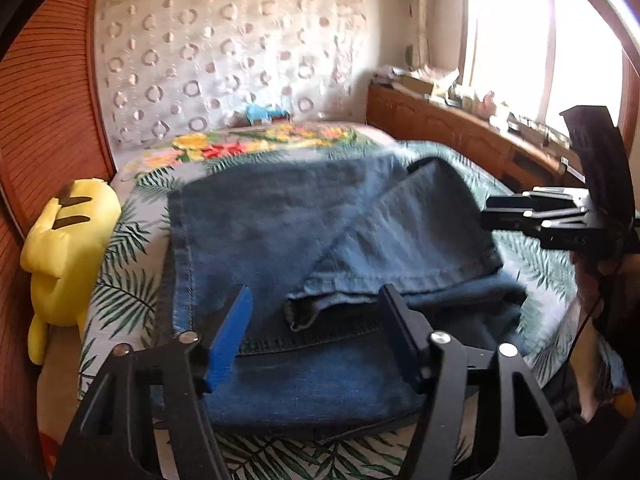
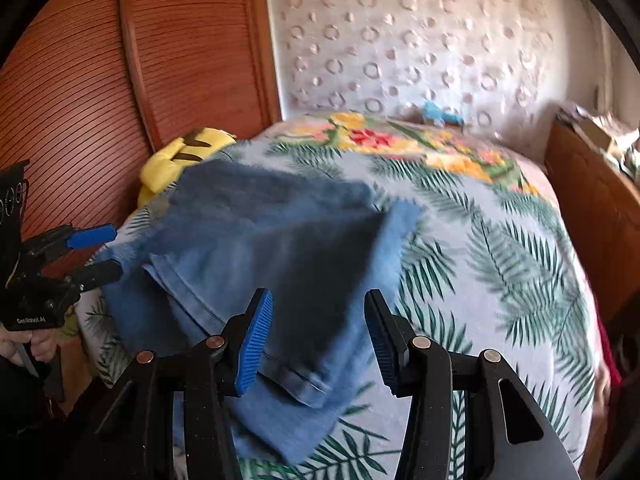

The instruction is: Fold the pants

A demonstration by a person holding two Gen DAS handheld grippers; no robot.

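Note:
Blue denim pants (image 1: pixel 300 240) lie partly folded on the bed, a leg end laid askew over the lower layers; they also show in the right wrist view (image 2: pixel 256 264). My left gripper (image 1: pixel 316 316) is open and empty, just above the near part of the pants. It shows at the left of the right wrist view (image 2: pixel 106 252), jaws apart. My right gripper (image 2: pixel 318 336) is open and empty, above the pants' right edge. It shows at the right of the left wrist view (image 1: pixel 486 210), beside the pants' right side.
The bed has a palm-leaf and flower cover (image 2: pixel 500 248). A yellow plush toy (image 1: pixel 68 248) lies at the bed's left edge by the wooden slatted wall (image 1: pixel 44 120). A wooden cabinet (image 1: pixel 460 136) with clutter stands along the right under a window. A small blue toy (image 1: pixel 260 114) sits at the head.

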